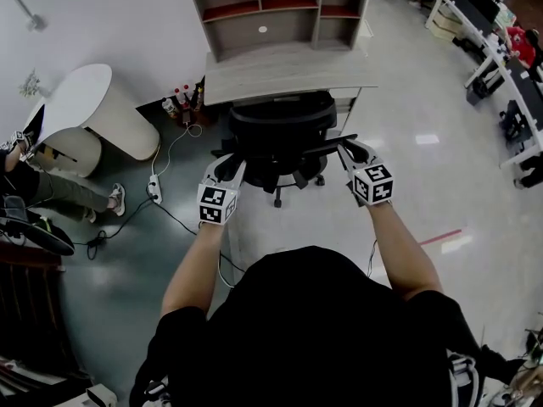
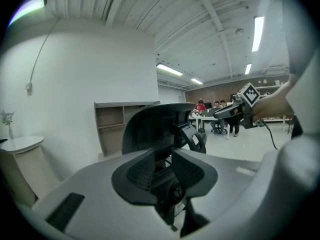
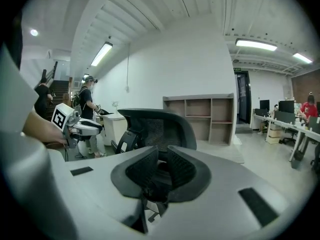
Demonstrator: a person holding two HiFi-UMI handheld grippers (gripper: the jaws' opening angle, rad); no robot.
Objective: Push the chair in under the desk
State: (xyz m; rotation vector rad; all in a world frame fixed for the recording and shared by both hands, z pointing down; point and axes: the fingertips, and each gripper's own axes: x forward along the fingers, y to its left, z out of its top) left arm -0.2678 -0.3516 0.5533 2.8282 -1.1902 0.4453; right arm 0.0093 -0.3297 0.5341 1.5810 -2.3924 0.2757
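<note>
A black mesh office chair [image 1: 280, 130] stands in front of a grey desk [image 1: 254, 76], its seat partly under the desk's front edge. My left gripper [image 1: 232, 168] is at the chair's left armrest, and dark armrest material fills the narrow gap between its pads [image 2: 169, 156]. My right gripper [image 1: 346, 150] is on the right armrest [image 1: 327, 147], jaws likewise narrowed on dark material [image 3: 162, 159]. The chair's backrest [image 2: 150, 129] rises just beyond the left jaws, and the backrest [image 3: 160, 126] also shows past the right ones. Each gripper view shows the other gripper: right [image 2: 225, 112], left [image 3: 96, 127].
A shelf hutch [image 1: 280, 7] sits on the desk. A white rounded table [image 1: 85, 100] stands left, with bottles [image 1: 182, 100], a power strip and cables [image 1: 154, 189] on the floor beside it. A seated person's legs [image 1: 59, 192] are at far left. More desks [image 1: 501, 58] line the right.
</note>
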